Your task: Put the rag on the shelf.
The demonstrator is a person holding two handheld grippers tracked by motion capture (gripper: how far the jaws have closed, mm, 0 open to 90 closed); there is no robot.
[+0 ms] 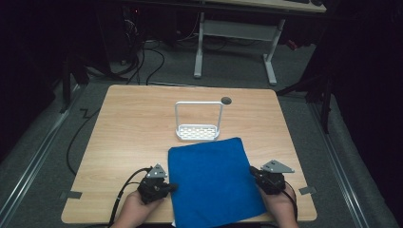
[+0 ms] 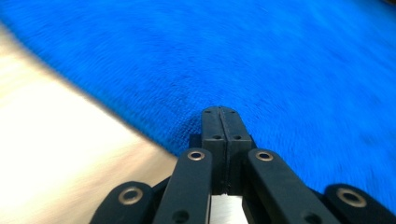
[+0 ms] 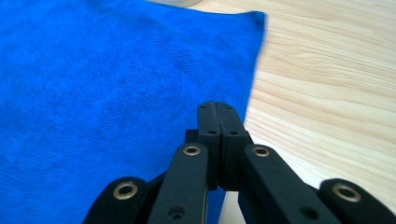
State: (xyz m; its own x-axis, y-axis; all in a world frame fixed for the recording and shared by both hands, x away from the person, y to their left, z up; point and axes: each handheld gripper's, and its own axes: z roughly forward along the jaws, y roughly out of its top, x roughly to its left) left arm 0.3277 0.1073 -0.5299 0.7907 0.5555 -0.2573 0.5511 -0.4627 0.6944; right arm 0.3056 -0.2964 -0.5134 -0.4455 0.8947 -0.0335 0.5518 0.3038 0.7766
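Note:
A blue cloth (image 1: 214, 183) lies flat on the wooden table (image 1: 128, 128), reaching its near edge. My left gripper (image 1: 173, 186) is at the cloth's left edge, pointing right, with its jaws pressed together. In the left gripper view the shut tips (image 2: 220, 109) sit just over the cloth (image 2: 243, 56) with nothing seen between them. My right gripper (image 1: 253, 170) is at the cloth's right edge, pointing left. Its shut tips (image 3: 215, 105) hover at the border of the cloth (image 3: 93, 93), with bare wood to their right.
A white wire rack (image 1: 198, 132) with a perforated base stands just beyond the cloth's far edge. A dark round grommet (image 1: 226, 100) is behind it. Grey tape marks (image 1: 70, 194) sit near both front corners. A white desk frame (image 1: 271, 61) stands on the floor beyond.

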